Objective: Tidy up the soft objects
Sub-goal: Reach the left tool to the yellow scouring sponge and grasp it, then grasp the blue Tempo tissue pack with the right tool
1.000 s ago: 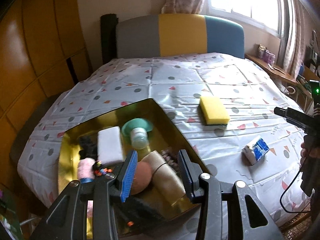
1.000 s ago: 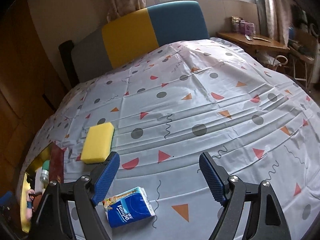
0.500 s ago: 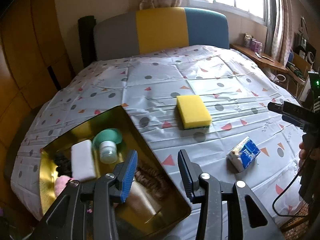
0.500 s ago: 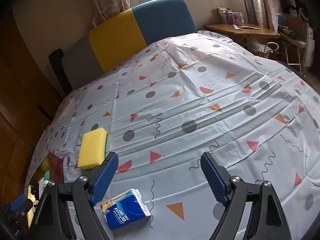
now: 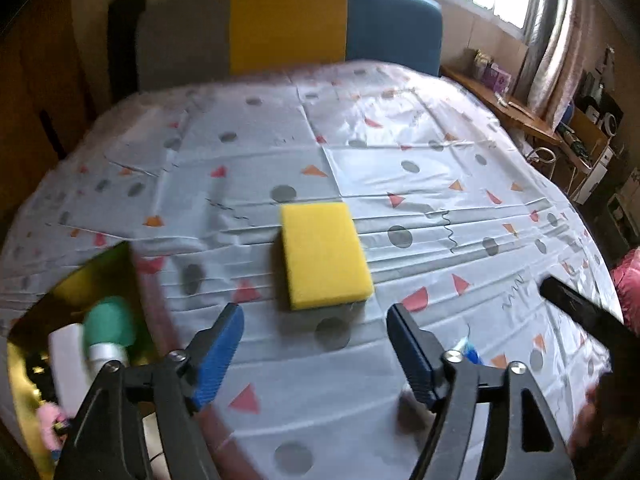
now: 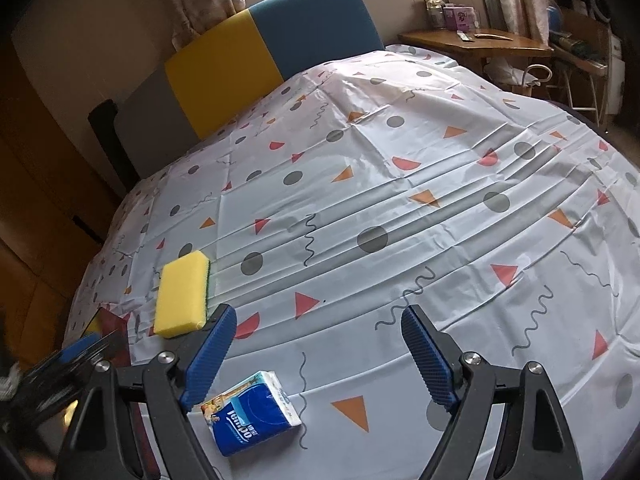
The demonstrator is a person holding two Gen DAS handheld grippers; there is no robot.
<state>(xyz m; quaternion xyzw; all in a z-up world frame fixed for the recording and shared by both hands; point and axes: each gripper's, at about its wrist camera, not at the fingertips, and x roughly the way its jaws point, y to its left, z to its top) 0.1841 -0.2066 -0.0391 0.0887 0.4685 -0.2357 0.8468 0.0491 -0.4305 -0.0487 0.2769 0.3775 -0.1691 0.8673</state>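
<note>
Yellow sponge (image 5: 325,255) on the bed (image 5: 400,128), likely light and squashy, lies beyond the just-spread, empty left claw (image 5: 314,354); pinch its long sides.

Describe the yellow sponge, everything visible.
The yellow sponge is a rectangular foam block with rounded corners. The right wrist view shows a thin green layer along its lower edge, probably a scouring pad underneath. It lies flat, yellow face up, on the patterned white sheet, looking dry and uncompressed. Nothing but the sheet touches it. It sits ahead of the open left gripper, clear of the fingers, right of the gold tray.
</note>
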